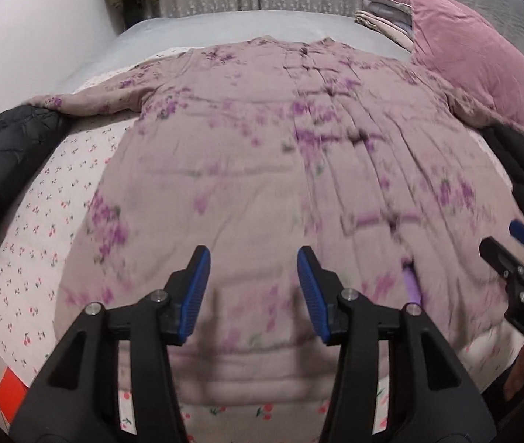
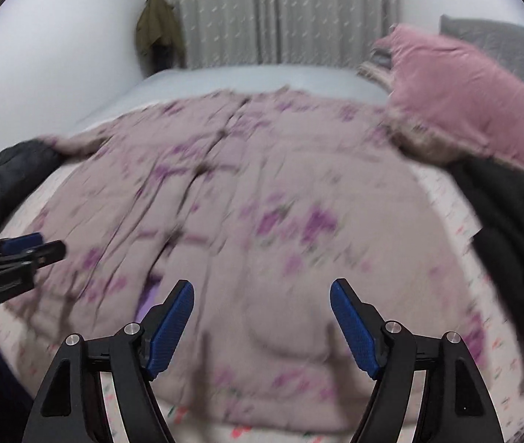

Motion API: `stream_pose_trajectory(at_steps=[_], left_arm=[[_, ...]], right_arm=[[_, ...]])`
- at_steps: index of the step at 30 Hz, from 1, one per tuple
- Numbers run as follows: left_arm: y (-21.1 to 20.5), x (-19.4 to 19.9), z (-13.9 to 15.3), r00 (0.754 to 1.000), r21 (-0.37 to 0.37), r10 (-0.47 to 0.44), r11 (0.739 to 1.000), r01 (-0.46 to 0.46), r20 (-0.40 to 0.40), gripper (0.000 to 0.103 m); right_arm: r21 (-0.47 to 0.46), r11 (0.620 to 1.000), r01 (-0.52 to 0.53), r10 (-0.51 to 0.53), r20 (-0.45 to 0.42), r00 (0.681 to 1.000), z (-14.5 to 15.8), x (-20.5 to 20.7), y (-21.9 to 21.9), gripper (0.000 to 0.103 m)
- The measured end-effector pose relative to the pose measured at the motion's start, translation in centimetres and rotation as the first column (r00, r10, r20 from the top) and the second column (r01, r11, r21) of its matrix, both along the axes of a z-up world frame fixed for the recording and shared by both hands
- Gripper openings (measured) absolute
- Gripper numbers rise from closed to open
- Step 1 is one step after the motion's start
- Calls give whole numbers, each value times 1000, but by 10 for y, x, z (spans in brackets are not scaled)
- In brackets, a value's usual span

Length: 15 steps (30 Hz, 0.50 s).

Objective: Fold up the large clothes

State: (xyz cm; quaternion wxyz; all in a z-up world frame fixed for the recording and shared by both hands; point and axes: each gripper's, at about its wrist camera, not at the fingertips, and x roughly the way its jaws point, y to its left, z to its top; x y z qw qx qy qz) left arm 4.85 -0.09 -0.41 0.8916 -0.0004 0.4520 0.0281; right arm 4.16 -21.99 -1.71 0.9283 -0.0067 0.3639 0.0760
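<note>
A large mauve padded coat with purple flowers [image 1: 262, 170] lies spread flat on the bed, collar at the far end, hem toward me; it also shows in the right wrist view [image 2: 262, 199]. Its left sleeve [image 1: 96, 99] stretches out to the left. My left gripper [image 1: 254, 258] is open and empty above the hem. My right gripper [image 2: 262, 291] is open and empty above the hem, further right; it shows at the right edge of the left wrist view [image 1: 509, 243]. The left gripper shows at the left edge of the right wrist view [image 2: 37, 247].
The bed has a cherry-print sheet [image 1: 33, 221]. A black quilted jacket [image 1: 0, 170] lies at the left. A pink garment [image 1: 472, 59] and dark clothes [image 2: 513, 229] lie at the right, folded clothes [image 1: 383, 18] behind. A curtain [image 2: 280, 11] hangs at the back.
</note>
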Motion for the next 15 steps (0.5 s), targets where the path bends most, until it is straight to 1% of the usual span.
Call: stream_pose_trajectory(at_steps=[1,2,3,4,5,7,9,11,12,13,14,15], left_arm=[[1,9,4,1000,-17,14,1000,-14,-12,53],[2,13,9,1000,-34,25,999,-25,-17,53],[1,24,16,999,-55,31,998,-32,-11,53],[-2,33,20,1000,-64,31,997,-31,-3,56],[-5,42,25,1000,-70,30,997,-30,3,59],[-11,61,32,1000,-80,15,997,-14,8,73],[-20,81,31,1000,-71,-8,997,10,23,76],[-25,100,20,999,-39,-3,999,5,42,77],[-25,106,14,999,-30,0,1000,1,49,78],[-24,114,2,999,-19,0,1000,1,44,79],[-23,123,-13,1000,-4,-1,1000,1,19,79],[-21,132,-27,1000,15,-3,1000,4,-27,79]], right_arm=[[30,999,10,-10,3,1000,2,6,-4,78],[85,996,10,-10,4,1000,5,12,-9,78],[150,989,-8,7,2,1000,5,15,-15,78],[234,972,-35,37,-4,999,6,22,-23,79],[338,939,-64,71,-9,997,9,26,-33,80],[448,891,-72,84,-7,996,13,30,-51,86],[538,840,-65,90,-20,996,14,39,-67,86],[616,787,-36,86,-52,995,11,52,-88,86],[626,779,-21,78,-64,995,12,57,-97,86],[611,791,3,53,-72,996,16,66,-108,86],[574,818,28,13,-68,998,23,76,-119,86],[543,838,43,-14,-57,998,28,81,-127,86]])
